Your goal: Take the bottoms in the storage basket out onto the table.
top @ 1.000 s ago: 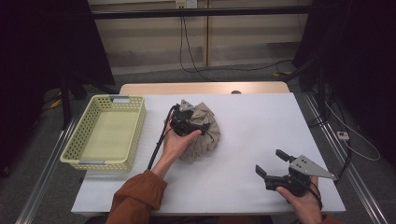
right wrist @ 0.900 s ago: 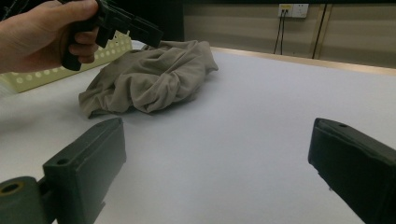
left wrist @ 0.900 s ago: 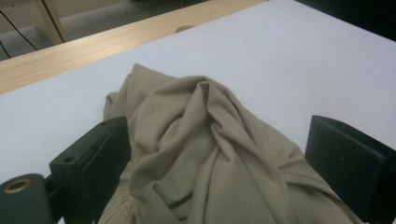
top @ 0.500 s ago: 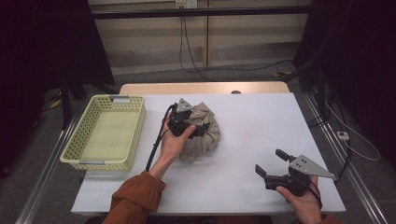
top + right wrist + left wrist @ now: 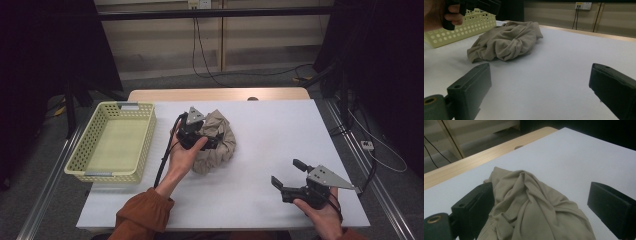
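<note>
At table centre, right of the yellow basket (image 5: 112,145): crumpled beige cloth (image 5: 217,142). Left gripper (image 5: 207,141) over it, jaws wide, straddling a fold. Right gripper (image 5: 290,177) idle, jaws wide. Advice: lower deeper, pinch a thick ridge.

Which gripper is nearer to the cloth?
Left. The left gripper is right over the cloth, its open jaws on either side of the crumpled heap. The right gripper is open and well apart from it, over bare table near the front edge.
</note>
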{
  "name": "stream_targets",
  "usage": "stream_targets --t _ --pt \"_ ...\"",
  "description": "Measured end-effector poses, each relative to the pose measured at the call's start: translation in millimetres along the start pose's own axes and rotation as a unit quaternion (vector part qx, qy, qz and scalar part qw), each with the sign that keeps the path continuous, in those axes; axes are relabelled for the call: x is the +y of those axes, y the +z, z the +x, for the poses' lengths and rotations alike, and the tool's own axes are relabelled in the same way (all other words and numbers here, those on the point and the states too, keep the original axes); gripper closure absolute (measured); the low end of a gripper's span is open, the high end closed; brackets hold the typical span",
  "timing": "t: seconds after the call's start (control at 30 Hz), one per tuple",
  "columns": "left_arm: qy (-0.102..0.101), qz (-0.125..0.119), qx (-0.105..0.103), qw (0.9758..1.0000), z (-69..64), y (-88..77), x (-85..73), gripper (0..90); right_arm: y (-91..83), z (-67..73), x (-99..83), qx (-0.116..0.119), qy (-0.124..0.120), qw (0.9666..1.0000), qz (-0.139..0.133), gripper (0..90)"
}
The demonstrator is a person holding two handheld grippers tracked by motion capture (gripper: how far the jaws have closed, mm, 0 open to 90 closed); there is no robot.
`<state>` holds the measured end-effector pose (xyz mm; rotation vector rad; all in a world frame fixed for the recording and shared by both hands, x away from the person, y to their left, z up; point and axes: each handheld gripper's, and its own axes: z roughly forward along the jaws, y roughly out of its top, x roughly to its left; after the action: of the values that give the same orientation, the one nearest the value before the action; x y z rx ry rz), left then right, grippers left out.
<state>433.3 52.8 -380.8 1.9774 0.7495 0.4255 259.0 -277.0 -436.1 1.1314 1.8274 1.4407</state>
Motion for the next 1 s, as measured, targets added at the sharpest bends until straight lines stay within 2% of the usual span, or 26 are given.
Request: stream_targets --t 0.3,0.4,0.5,0.63,0.87,1.0 --pt "0.003 -0.006 -0.003 1.0 -5.9 -10.1 1.1 6.9 1.4 0.3 1.2 0.002 0.002 1.0 -0.001 4.2" --pt "0.013 -0.003 -0.002 0.9999 -6.8 -14.3 1.3 6.9 3.8 0.7 1.2 0.002 0.0 1.0 0.002 4.2" --pt "0.01 -0.006 -0.003 0.9999 -7.6 -18.8 1.6 6.9 3.3 -0.1 1.2 0.001 0.001 1.0 0.002 4.1" --pt "0.016 -0.009 -0.001 0.9998 -8.7 -23.2 1.4 6.9 3.9 0.1 0.9 0.001 0.0 1.0 0.003 4.1" --pt "0.024 -0.004 -0.002 0.9997 -11.7 -30.0 -0.7 6.7 -1.6 -0.5 -0.1 -0.004 0.001 1.0 0.001 4.2" --pt "0.025 -0.011 0.001 0.9996 -13.4 -36.0 -0.4 6.7 -3.0 -0.3 -0.3 -0.004 0.0 1.0 0.0 4.3"
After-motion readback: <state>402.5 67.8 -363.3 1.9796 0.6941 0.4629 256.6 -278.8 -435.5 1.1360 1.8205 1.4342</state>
